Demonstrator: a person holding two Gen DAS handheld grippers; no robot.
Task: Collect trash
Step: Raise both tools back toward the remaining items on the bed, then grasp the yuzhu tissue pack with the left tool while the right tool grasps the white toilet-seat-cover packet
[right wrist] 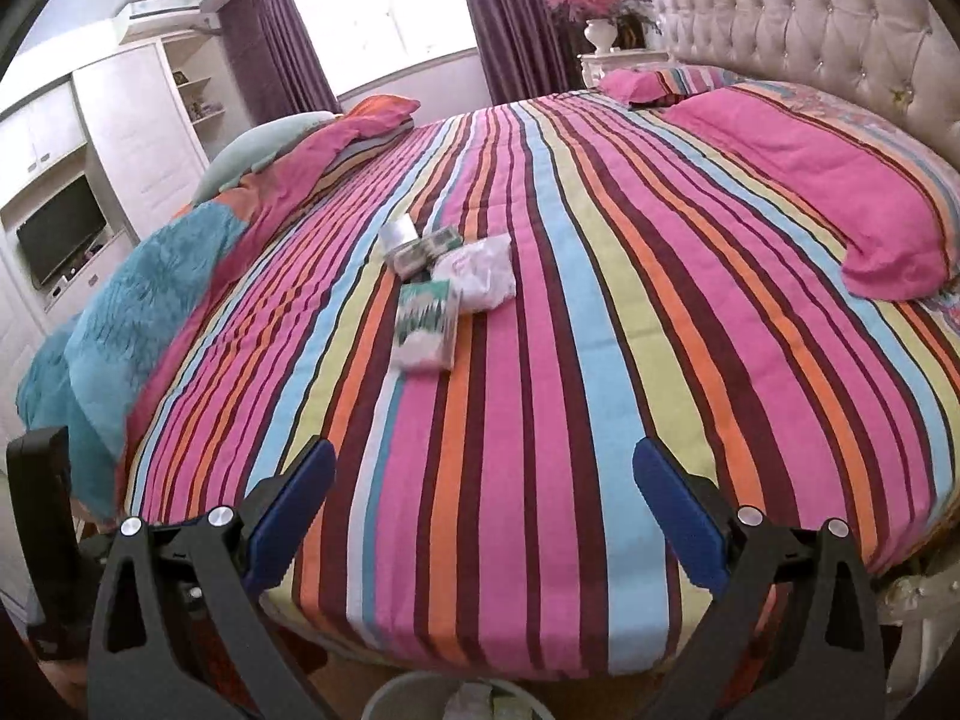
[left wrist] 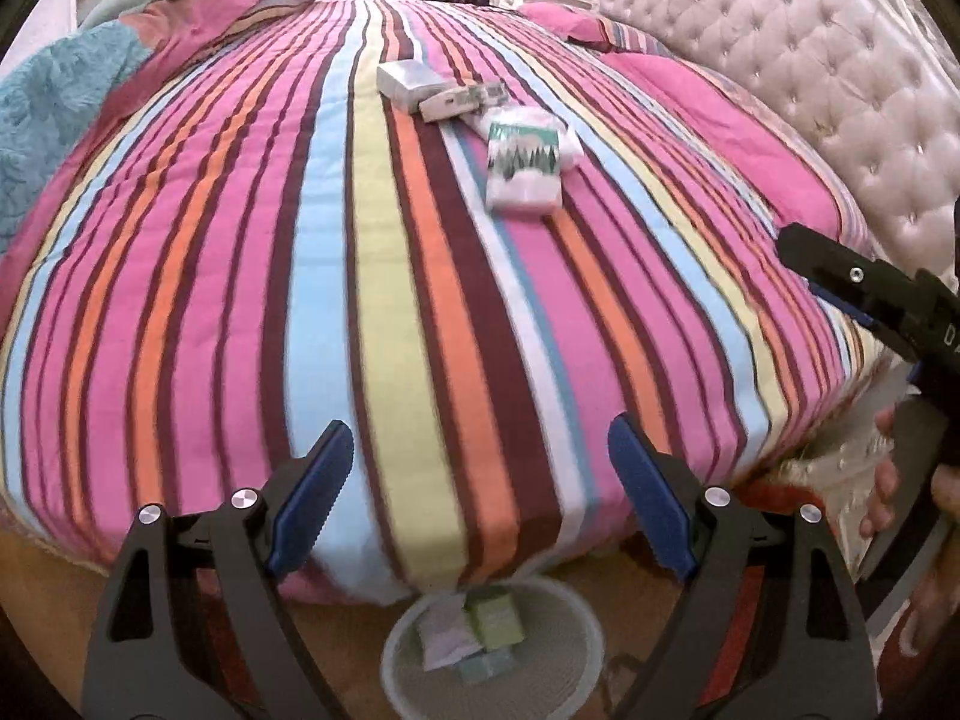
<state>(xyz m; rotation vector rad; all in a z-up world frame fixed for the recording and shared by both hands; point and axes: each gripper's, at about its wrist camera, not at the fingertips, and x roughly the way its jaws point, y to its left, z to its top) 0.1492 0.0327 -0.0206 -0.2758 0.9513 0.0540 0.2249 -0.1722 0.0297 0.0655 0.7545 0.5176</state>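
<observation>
Both the left gripper [left wrist: 480, 498] and the right gripper [right wrist: 483, 516] are shown with fingers spread and nothing pinched. A wastebasket [left wrist: 396, 648] already holding several discarded packets is seen on the floor below the fingers. A tissue pack [left wrist: 523, 165], small boxes [left wrist: 405, 83] and a crumpled bag [right wrist: 480, 270] remain uncollected on the striped bed [left wrist: 300, 300], well ahead of the fingers.

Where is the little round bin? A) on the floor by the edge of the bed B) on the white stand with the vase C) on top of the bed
A: the bin sits on the floor below the edge of the striped bed, with some packets already in it.
</observation>
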